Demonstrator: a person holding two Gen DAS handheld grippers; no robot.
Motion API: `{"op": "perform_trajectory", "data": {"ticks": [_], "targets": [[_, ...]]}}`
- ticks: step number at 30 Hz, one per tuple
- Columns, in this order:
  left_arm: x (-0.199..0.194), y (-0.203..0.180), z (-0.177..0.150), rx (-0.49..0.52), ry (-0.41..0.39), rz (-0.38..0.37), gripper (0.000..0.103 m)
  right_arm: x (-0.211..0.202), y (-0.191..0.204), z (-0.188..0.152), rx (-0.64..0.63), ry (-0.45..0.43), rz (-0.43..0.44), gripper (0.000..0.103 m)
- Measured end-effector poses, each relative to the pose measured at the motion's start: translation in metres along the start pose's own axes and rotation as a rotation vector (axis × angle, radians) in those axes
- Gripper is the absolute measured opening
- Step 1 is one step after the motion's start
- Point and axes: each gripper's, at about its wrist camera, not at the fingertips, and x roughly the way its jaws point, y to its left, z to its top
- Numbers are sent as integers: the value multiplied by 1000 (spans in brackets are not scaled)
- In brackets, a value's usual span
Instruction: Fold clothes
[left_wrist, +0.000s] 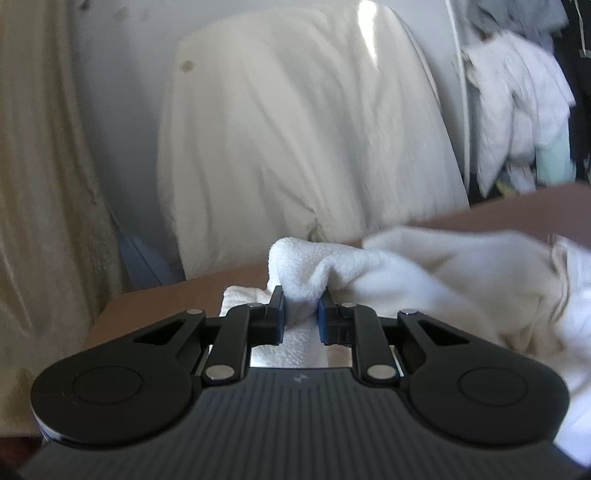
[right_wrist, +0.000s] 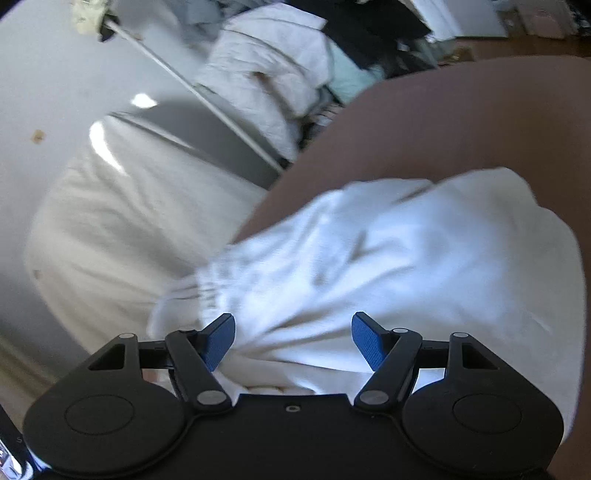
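Your left gripper (left_wrist: 301, 310) is clenched on a bunched fold of the white garment (left_wrist: 424, 288): both blue-padded fingers (left_wrist: 279, 314) press into the terry-like fabric, and a lump of it stands up just above the pinch. The rest of the cloth trails off to your right across the brown bench (left_wrist: 166, 295), loose and rumpled, with a cream-toned layer showing in the folds. A small flap of the same white fabric lies just left of the fingers, near the bench's left edge.

Your right gripper (right_wrist: 293, 341) is released: fingers (right_wrist: 221, 341) spread wide, blue pads facing in, nothing pinched between them. The white garment (right_wrist: 388, 258) fills the gap below and ahead of it, heaped on the bench (right_wrist: 461, 122). Whether the pads touch the cloth, you can't tell from this view; motion blur smears the fabric edges.

The garment sits at the bench's near side, toward the left edge in the right wrist view, crumpled, not flat.

Off the bench: a chair draped in a cream cover (left_wrist: 295, 140) stands just beyond the edge, a beige curtain (left_wrist: 40, 184) hangs at far left, and a pile of pale laundry (left_wrist: 517, 107) sits further back on the right. A thin white rod (right_wrist: 192, 92) runs diagonally past the chair in the right wrist view.
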Motion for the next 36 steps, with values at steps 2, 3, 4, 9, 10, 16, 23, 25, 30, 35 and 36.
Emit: {"op": "perform_trajectory", "data": {"ticks": [2, 3, 4, 9, 10, 16, 23, 25, 30, 35, 36], "targets": [[-11, 23, 8, -42, -38, 35, 16, -1, -2, -2, 10, 19, 22, 75], [-14, 33, 12, -58, -59, 64, 16, 2, -4, -1, 11, 26, 19, 75], [-17, 41, 16, -59, -86, 119, 16, 5, -5, 0, 13, 32, 16, 75], [-39, 95, 30, -105, -201, 400, 16, 9, -11, 0, 11, 47, -55, 75], [-41, 107, 32, -130, -204, 430, 16, 11, -12, 1, 7, 47, -64, 75], [12, 137, 24, -123, 64, 392, 19, 13, -6, 7, -35, 27, -90, 75], [28, 105, 20, -222, 144, 36, 52, 33, 6, 12, -81, 41, -87, 75], [21, 84, 25, -217, 119, -50, 55, 38, 10, 13, -94, 45, -86, 75], [32, 28, 5, -236, 161, -326, 61, 53, 19, 16, -128, 55, -83, 75], [48, -12, -22, -173, 204, -397, 61, 88, 20, 13, -110, 155, -73, 75], [47, -17, -24, -161, 205, -403, 61, 94, 16, 13, -81, 165, -65, 75]]}}
